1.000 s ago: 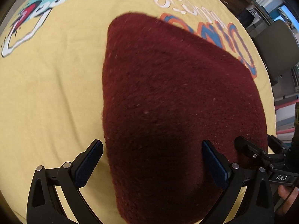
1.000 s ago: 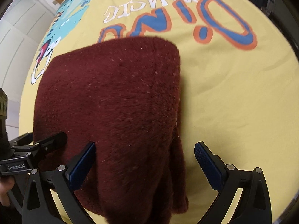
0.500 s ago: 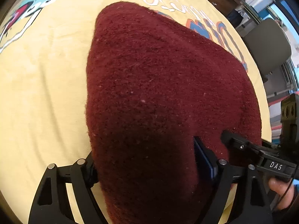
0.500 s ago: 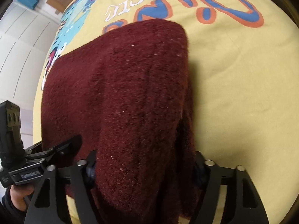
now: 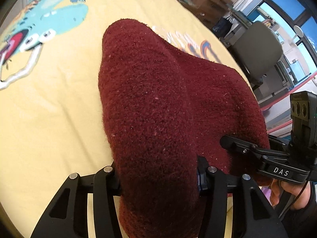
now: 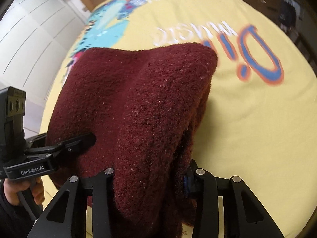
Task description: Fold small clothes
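Note:
A dark red fuzzy garment [image 5: 158,99] lies on the yellow printed cloth [image 5: 49,119], its near edge bunched up and raised. My left gripper [image 5: 158,175] has that edge between its closing jaws, and the pads press into the fabric. To its right, my right gripper [image 5: 237,148] grips the same edge. In the right wrist view the garment [image 6: 142,103] fills the middle. My right gripper [image 6: 150,176] closes on a thick fold of it, and the left gripper [image 6: 79,140] bites into the edge at the left. The fabric hides most of the pads.
The yellow cloth [image 6: 247,129] carries a dinosaur print [image 5: 55,19] and blue-orange lettering [image 6: 257,59]. A grey chair [image 5: 257,47] and boxes stand past its far right edge. White cabinet doors [image 6: 29,39] are at the left. A person's hand [image 5: 287,190] holds each handle.
Both grippers went from wide open over the flat garment to closed on its near edge. They rose, and that edge now lifts off the yellow cloth in a bunch.

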Available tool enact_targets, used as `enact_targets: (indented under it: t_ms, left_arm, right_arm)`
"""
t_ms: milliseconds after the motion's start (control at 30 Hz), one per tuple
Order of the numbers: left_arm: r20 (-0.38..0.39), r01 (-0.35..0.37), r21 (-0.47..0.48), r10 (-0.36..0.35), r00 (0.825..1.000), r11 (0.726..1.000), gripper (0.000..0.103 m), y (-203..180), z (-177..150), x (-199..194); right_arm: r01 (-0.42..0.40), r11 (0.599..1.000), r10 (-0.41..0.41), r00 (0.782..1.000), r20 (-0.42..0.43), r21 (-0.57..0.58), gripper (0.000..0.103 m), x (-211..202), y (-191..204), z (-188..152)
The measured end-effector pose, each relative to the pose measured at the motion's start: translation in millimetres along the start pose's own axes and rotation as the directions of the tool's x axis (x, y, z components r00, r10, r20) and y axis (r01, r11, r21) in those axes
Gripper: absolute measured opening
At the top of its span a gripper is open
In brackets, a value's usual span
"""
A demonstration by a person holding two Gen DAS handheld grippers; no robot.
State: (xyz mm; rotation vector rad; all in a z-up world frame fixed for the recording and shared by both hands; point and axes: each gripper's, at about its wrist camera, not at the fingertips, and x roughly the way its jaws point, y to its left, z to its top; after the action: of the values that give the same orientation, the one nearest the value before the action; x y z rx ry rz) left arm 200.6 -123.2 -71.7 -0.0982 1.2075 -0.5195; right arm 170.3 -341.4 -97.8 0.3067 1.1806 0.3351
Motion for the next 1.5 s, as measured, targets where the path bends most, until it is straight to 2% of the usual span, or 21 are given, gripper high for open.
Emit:
enact_targets:
  t_ms: [100,200,300,400,467,567,600,633,700,800,867,933,1000,1100,1167,1233,1500]
  left_arm:
    - [0.029,-0.016,-0.004,0.016,0.999,1.000,0.045,22.6,-6.3,-26.8]
    - [0.039,-0.042,-0.022,0.043,0.998,0.999,0.045,44.9,-22.0,-40.7]
    - [0.032,-0.060,-0.051,0.061,0.998,0.997,0.045,62.0,-41.9,-42.9]
    - [0.008,-0.073,-0.091,0.074,0.997,0.993,0.046,83.7,-62.0,-33.5]
    - [-0.015,-0.080,-0.126,0.078,0.997,0.989,0.047,93.4,-72.5,-21.2]
    - [-0.007,-0.075,-0.165,0.075,0.997,0.983,0.056,102.2,-88.0,-15.2]
    - [-0.001,-0.084,-0.161,0.085,0.996,0.983,0.061,101.4,-91.2,-15.9]
    - [0.000,-0.091,-0.155,0.092,0.996,0.984,0.063,100.9,-87.0,-15.7]
    - [-0.005,-0.113,-0.148,0.114,0.993,0.982,0.067,97.6,-85.1,-18.3]
    - [-0.006,-0.145,-0.157,0.146,0.989,0.977,0.074,96.6,-84.6,-26.7]
    - [0.000,-0.172,-0.154,0.174,0.985,0.973,0.075,93.5,-85.3,-32.1]
    - [-0.003,-0.183,-0.163,0.185,0.983,0.970,0.082,92.1,-87.7,-37.3]
    - [0.006,-0.193,-0.167,0.196,0.981,0.967,0.102,87.4,-85.2,-44.4]
    - [0.021,-0.209,-0.164,0.215,0.976,0.964,0.102,86.4,-88.1,-57.1]
    - [0.027,-0.217,-0.164,0.224,0.974,0.962,0.102,76.4,-78.7,-49.6]
    - [0.029,-0.228,-0.159,0.235,0.971,0.961,0.102,75.8,-81.4,-46.7]
    - [0.019,-0.262,-0.162,0.269,0.963,0.951,0.102,94.9,-92.9,-30.5]
  right_arm:
    - [-0.019,0.999,0.019,1.000,0.018,-0.028,0.041,-0.5,27.7,4.1]
    - [-0.037,0.998,0.038,0.999,0.006,-0.043,0.041,18.6,59.7,7.0]
    - [-0.050,0.998,0.049,0.998,-0.027,-0.038,0.042,40.8,72.2,1.1]
    - [-0.022,0.999,0.019,0.998,-0.067,-0.045,0.043,68.9,82.5,-8.7]
    - [0.005,0.999,-0.008,0.996,-0.088,-0.041,0.046,84.8,83.5,-15.3]
    - [0.026,0.999,-0.028,0.996,-0.085,-0.020,0.057,101.2,80.7,-17.7]
    - [0.026,1.000,-0.027,0.996,-0.083,-0.013,0.060,101.4,77.3,-17.1]
    - [0.032,0.999,-0.033,0.996,-0.083,-0.013,0.067,99.8,75.9,-17.0]
    - [0.054,0.998,-0.056,0.995,-0.079,-0.021,0.073,98.3,77.6,-15.4]
    - [0.088,0.995,-0.091,0.994,-0.054,-0.046,0.075,88.0,77.1,-17.2]
    - [0.108,0.992,-0.111,0.993,-0.037,-0.057,0.076,75.7,79.3,-20.6]
    - [0.132,0.989,-0.133,0.991,-0.016,-0.071,0.080,67.9,85.2,-18.3]
    - [0.141,0.987,-0.141,0.990,0.011,-0.081,0.082,54.0,87.0,-18.6]
    - [0.148,0.984,-0.145,0.989,0.032,-0.095,0.088,42.4,89.4,-24.8]
    - [0.160,0.982,-0.156,0.987,0.044,-0.102,0.093,42.5,89.7,-27.7]
    - [0.167,0.982,-0.163,0.985,0.052,-0.093,0.103,45.5,86.4,-32.6]
    - [0.192,0.981,-0.189,0.980,0.068,-0.037,0.103,63.0,57.8,-41.0]
